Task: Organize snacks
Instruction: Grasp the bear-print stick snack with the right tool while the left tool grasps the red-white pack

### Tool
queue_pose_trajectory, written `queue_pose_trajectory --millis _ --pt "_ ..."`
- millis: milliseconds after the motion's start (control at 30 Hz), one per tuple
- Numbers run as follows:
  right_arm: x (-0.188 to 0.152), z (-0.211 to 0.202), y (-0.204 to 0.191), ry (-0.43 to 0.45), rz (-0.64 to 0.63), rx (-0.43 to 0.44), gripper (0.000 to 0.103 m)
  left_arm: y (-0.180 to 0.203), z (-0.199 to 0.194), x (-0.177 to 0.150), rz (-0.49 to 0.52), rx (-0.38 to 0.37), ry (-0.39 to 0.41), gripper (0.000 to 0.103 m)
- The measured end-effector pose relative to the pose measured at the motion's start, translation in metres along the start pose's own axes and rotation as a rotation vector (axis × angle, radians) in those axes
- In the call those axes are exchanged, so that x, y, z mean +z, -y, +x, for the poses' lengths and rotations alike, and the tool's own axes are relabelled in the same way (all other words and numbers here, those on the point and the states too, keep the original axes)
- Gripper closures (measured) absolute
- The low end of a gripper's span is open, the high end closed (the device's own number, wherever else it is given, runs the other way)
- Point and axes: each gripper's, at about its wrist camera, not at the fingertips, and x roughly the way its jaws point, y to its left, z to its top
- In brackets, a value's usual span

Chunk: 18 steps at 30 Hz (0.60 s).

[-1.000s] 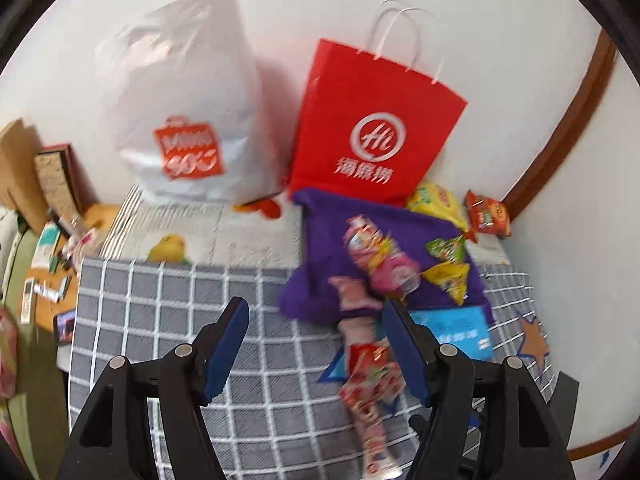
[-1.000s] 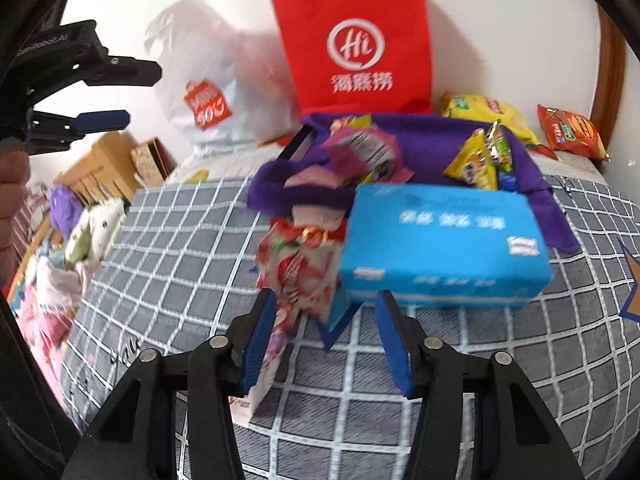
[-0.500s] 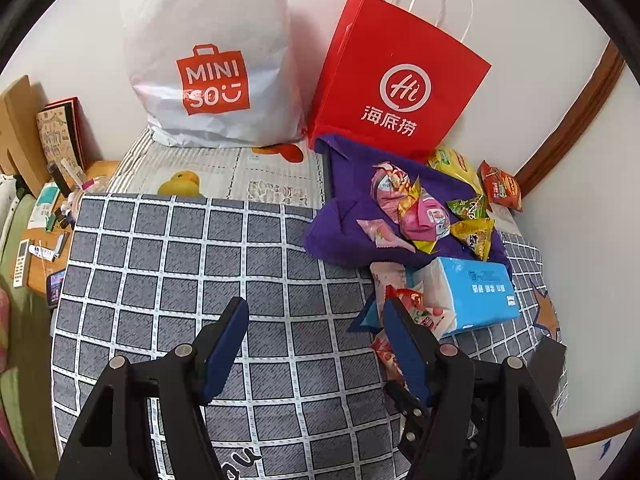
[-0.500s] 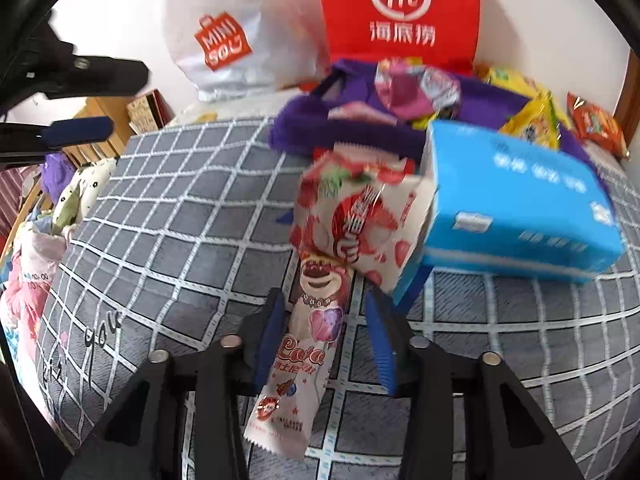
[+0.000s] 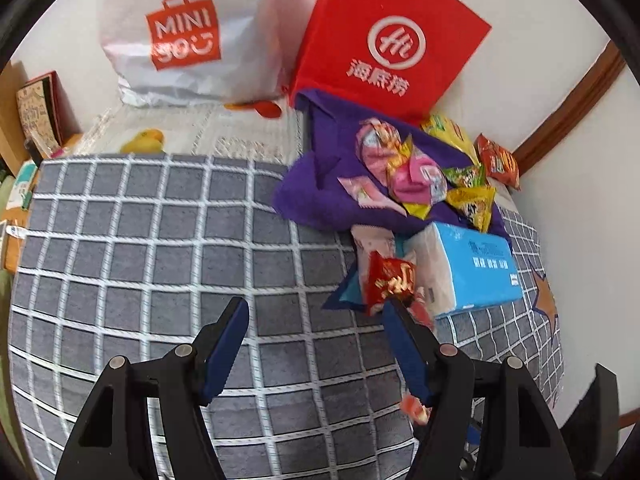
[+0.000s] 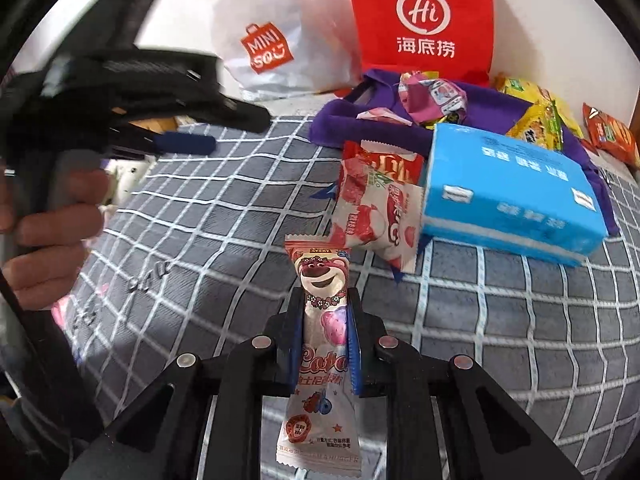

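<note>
In the right wrist view, my right gripper (image 6: 325, 300) has a long pink bear candy packet (image 6: 324, 344) between its pads; the jaws are closing and press both its sides. The packet lies lengthwise along the fingers over the grey checked bedspread (image 6: 208, 240). Just beyond it, a red-and-white strawberry snack bag (image 6: 372, 208) leans on a blue tissue pack (image 6: 508, 188). My left gripper (image 5: 315, 306) hangs open over the bedspread with nothing between its fingers. The strawberry bag (image 5: 386, 280) sits by its right fingertip. A purple cloth bag (image 5: 320, 184) behind holds several snacks.
A red paper bag (image 5: 384, 48) and a white plastic bag (image 5: 184, 40) stand against the back wall. Yellow (image 6: 532, 116) and orange (image 6: 612, 136) snack packets lie at the far right. A hand (image 6: 52, 232) holds the left gripper at the left. Clutter borders the bed's left side.
My right gripper's jaws have narrowed from well apart to pressing the bear packet. The left gripper has sunk toward the bedspread and looms larger in the right wrist view.
</note>
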Motion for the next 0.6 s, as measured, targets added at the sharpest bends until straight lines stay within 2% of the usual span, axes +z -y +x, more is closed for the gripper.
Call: queue_pose_trajectory --millis 267,367,533,600 --pt "-0.018 -0.035 0.0 0.069 -0.045 0.081 0.084 0.019 0.015 -0.007 0.004 -0.02 -0.03 0.036" --pt "-0.017 -0.044 0.001 0.105 -0.062 0.071 0.084 0.026 0.018 -0.007 -0.003 -0.01 -0.034 0.036" --pt "-0.018 -0.055 0.04 0.143 -0.001 -0.021 0.084 0.039 0.027 -0.016 0.033 0.019 -0.055 0.036" --pt "-0.023 -0.058 0.064 0.154 0.045 -0.106 0.084 0.04 0.035 -0.023 0.033 0.025 -0.077 0.036"
